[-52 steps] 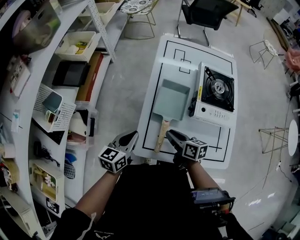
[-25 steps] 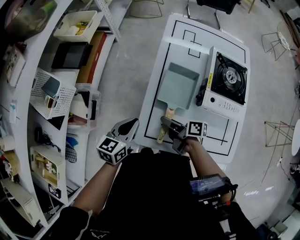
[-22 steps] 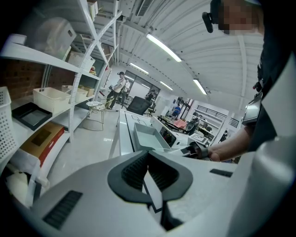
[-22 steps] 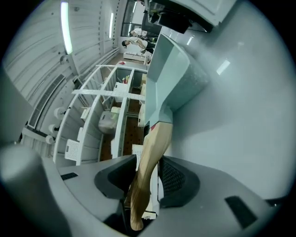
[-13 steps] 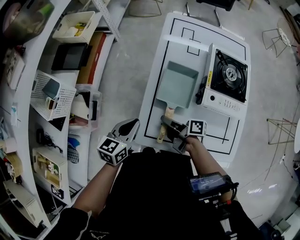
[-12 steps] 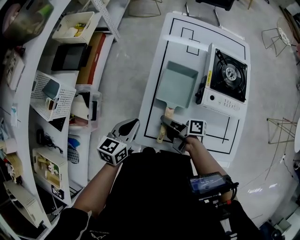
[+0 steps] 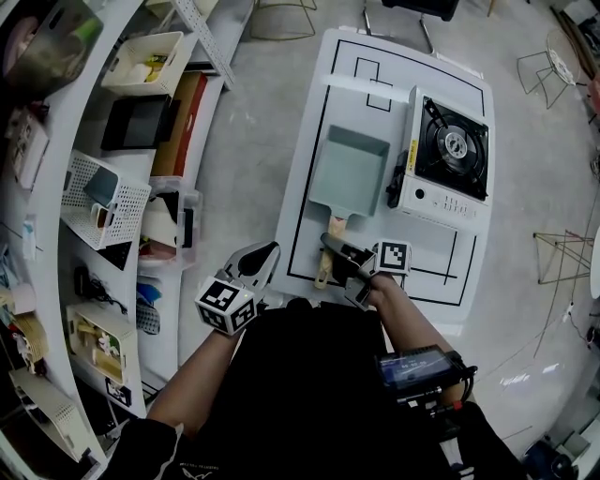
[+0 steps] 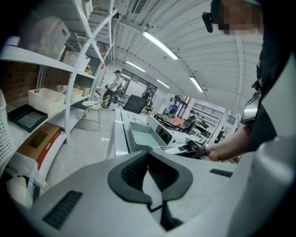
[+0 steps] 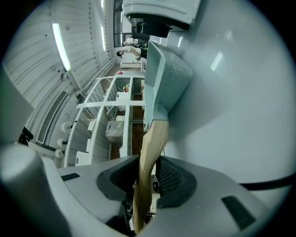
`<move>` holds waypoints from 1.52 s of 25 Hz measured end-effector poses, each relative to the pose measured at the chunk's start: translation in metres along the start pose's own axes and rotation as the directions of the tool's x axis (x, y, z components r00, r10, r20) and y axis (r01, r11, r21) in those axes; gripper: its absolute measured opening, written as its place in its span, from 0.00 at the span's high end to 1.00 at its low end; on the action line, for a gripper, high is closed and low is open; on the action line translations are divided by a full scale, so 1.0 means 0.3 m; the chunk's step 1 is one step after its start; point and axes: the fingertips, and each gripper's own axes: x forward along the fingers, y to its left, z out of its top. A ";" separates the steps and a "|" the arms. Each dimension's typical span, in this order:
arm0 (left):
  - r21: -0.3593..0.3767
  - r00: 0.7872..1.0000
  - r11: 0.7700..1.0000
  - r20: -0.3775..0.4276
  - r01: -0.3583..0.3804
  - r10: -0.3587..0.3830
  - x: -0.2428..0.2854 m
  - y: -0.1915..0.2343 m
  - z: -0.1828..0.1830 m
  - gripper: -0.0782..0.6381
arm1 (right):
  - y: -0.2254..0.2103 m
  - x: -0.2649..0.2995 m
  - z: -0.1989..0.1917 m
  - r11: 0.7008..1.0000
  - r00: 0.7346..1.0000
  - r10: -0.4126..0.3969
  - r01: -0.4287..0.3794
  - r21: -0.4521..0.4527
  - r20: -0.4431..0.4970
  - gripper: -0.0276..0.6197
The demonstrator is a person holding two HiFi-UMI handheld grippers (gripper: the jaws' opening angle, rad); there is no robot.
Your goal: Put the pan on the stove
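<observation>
Right gripper view | pan handle (image 9: 151,152) between right gripper (image 9: 148,178) fingers (image 9: 173,180), just closed onto it | left gripper (image 8: 149,178) fingers (image 8: 134,173) together

A pale, glossy floor (image 7: 253,112) runs between white shelves (image 7: 58,272) on the left and a white table (image 7: 305,202) marked with black lines. A black chair (image 7: 412,6) stands at the table's far end, wire stools (image 7: 551,58) to the right. Strip lights (image 8: 159,45) line the ribbed ceiling (image 8: 199,55). A brick wall (image 8: 16,76) backs the shelves.
</observation>
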 end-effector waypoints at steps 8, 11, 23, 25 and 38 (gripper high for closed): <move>0.000 1.000 1.000 0.012 -0.004 0.004 -0.024 0.004 -0.001 0.88 | 0.024 0.007 -0.026 1.000 1.000 0.018 -0.018 -0.006 0.002 0.76; -0.002 1.000 1.000 0.018 -0.002 0.002 -0.034 0.003 -0.002 0.88 | 0.030 0.011 -0.035 1.000 1.000 0.024 -0.024 -0.005 0.004 0.76; 0.008 1.000 1.000 0.022 -0.001 0.001 -0.082 0.008 -0.022 0.88 | 0.037 0.004 -0.074 0.999 0.999 0.042 -0.042 -0.003 0.029 0.76; 0.009 1.000 1.000 0.023 0.002 -0.002 -0.086 0.005 -0.026 0.88 | 0.043 0.003 -0.080 0.999 0.998 0.045 -0.045 -0.007 0.031 0.76; 0.026 0.999 0.999 0.030 0.037 -0.038 -0.102 -0.030 -0.038 0.88 | 0.116 -0.034 -0.116 0.995 0.995 0.086 -0.082 -0.058 0.055 0.76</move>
